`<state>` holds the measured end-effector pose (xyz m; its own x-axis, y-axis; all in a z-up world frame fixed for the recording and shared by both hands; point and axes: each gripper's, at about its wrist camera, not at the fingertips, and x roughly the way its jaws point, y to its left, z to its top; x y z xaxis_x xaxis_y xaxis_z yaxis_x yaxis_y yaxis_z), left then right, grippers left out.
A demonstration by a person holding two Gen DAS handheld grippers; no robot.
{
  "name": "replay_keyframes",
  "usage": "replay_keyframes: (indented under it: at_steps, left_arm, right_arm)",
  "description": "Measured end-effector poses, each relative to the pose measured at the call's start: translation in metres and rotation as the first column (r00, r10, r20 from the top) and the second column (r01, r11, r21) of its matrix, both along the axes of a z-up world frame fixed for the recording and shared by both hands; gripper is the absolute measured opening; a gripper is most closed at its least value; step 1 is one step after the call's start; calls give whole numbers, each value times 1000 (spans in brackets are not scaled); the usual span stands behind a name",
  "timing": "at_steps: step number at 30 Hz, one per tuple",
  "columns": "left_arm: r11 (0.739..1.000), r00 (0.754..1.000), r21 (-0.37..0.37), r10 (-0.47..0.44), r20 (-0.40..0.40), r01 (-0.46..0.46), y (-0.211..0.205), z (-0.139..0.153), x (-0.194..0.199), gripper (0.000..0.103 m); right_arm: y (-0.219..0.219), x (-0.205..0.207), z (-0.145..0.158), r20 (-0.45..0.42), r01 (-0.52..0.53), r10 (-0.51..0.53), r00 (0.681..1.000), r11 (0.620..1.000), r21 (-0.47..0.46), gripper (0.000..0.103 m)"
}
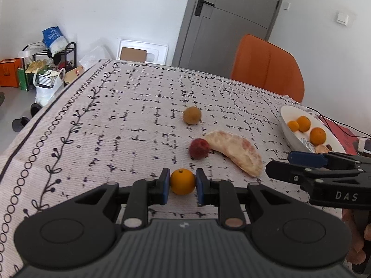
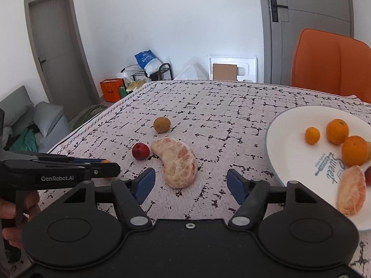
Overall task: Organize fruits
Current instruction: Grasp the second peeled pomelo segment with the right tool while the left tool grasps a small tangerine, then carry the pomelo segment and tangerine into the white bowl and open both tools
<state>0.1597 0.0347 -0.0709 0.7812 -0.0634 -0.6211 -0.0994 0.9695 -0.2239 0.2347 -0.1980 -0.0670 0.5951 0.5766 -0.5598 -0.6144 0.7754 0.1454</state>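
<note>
My left gripper is shut on a small orange just above the tablecloth. Beyond it lie a red fruit, a peeled pomelo segment and a brown round fruit. My right gripper is open and empty, its fingers either side of the near end of the pomelo segment. The red fruit and brown fruit lie behind it. The white plate at the right holds three oranges and another pomelo segment.
The patterned tablecloth covers the table; its left edge drops to the floor. An orange chair stands at the far side. The plate sits at the right edge, with cables and a red object behind it.
</note>
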Motion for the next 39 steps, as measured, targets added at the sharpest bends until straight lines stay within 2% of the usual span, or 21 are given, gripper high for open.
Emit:
replay_keyframes:
  at_steps: [24,27,30,32,39]
  left_arm:
    - [996,996,-19,84,37,-83,41,3,-8,22]
    - [996,995,-20,93,34,-92,44,2,-8,22]
    - [995,995,-19,99,32,-99,45,2,-7,22]
    - [995,995,-17,97,36,-96,43,3,-6,22]
    - [998,996,-14,67,51,-66,30,7,-7,22]
  right_arm:
    - [52,23,-8,13,-47,49,999,993,-111,60]
    - [57,25,-12,-1,-55,55,998,991,-122,52]
    - [60,20,-12,36,-39,45,998,986,-161,42]
    - [55,19,-10,16,-49,52,999,989,-139,38]
    - [37,10,-3,13,-36,38,999,994,-105,37]
